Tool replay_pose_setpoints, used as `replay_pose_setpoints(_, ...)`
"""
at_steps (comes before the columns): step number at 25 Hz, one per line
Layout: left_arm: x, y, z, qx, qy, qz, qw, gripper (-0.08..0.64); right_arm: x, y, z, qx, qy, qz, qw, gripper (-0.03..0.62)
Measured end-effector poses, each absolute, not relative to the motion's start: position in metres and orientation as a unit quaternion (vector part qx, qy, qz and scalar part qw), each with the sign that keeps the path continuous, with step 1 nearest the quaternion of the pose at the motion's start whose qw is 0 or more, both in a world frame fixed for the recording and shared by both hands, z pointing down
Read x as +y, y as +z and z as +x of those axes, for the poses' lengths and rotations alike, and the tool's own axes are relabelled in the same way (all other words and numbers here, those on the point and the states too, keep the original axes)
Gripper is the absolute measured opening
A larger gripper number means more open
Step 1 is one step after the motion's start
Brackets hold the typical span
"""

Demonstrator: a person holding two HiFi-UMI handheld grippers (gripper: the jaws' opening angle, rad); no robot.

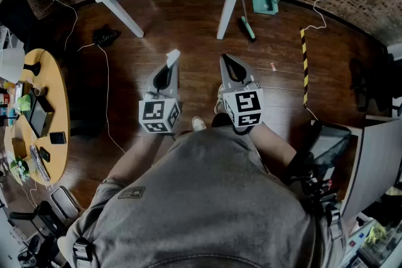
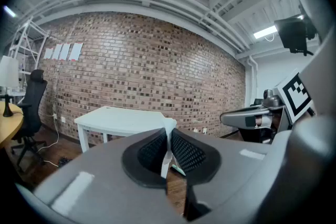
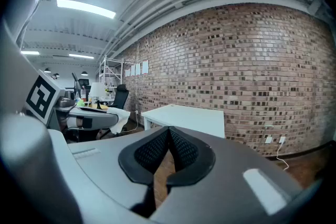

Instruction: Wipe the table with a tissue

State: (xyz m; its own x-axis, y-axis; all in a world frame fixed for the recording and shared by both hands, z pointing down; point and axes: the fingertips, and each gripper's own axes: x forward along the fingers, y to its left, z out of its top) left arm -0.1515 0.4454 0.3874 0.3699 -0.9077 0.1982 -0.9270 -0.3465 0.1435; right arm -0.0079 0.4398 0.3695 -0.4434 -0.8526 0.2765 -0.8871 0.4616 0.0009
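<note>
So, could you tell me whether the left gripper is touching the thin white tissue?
Touching: the left gripper view shows the left gripper pinching the thin white tissue between its jaws.

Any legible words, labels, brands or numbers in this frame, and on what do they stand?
No readable text in any view.
The marker cube on the left gripper and marker cube on the right gripper: square patterns, no letters.
The sheets on the brick wall: too small to read.
The patch on the person's shirt: unreadable.

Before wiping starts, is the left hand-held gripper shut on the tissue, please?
Shut: the left hand-held gripper has its jaws closed on the tissue, which sticks out past the tips.
</note>
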Motion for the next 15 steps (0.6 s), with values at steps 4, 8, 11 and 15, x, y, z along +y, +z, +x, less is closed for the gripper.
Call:
replay_pose_setpoints(4,0.417,0.387,-0.137,-0.565,0.045,0.816,0.113,0.025,0.409,0.377,0.007,-0.850,0.074,0.507,0.123,0.015)
replay_pose_setpoints(8,0.377,0.387,-0.125,-0.573,0.051,0.810,0.113,0.025,0.368,0.377,0.021,-0.854,0.077,0.501,0.117,0.014)
replay_pose_setpoints(11,0.344,0.386,-0.114,-0.581,0.055,0.804,0.111,0.025,0.334,0.376,0.033,-0.858,0.079,0.494,0.114,0.015)
replay_pose_setpoints(15,0.303,0.381,-0.106,-0.596,0.058,0.793,0.107,0.025,0.290,0.374,0.043,-0.866,0.078,0.481,0.108,0.015)
